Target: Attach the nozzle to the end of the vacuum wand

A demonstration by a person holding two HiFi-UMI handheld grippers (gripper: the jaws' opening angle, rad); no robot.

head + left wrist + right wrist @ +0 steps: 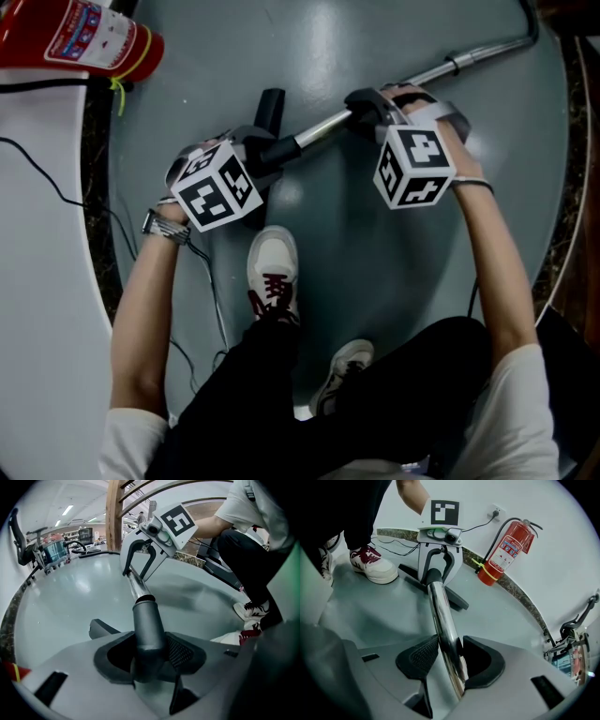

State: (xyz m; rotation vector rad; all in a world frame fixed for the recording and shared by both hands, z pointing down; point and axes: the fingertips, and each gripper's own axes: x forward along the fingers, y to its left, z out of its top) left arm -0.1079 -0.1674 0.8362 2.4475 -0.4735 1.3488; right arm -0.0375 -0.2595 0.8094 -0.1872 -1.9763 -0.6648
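Wand (323, 128) and nozzle (284, 148) lie in one line across the grey floor (375, 253) in the head view. The chrome tube runs straight into the nozzle's dark neck with no gap showing. The left gripper (261, 157) sits on that neck. The right gripper (367, 105) is further up the tube, near the joint.

In the left gripper view the jaws pinch the grey neck of the nozzle (147, 630), pads pressed to both its sides. The tube enters the collar just above, and part of the nozzle's head pokes out beside the jaws, low over the floor.

In the right gripper view the jaws close on the bare chrome wand (443, 616), which touches both pads. The tube ends inside the neck held by the other gripper.

Judging from this, the join looks made or nearly so. Whether the tube is pushed fully home cannot be told. A last firm push together, then letting go, seems to be what is left.
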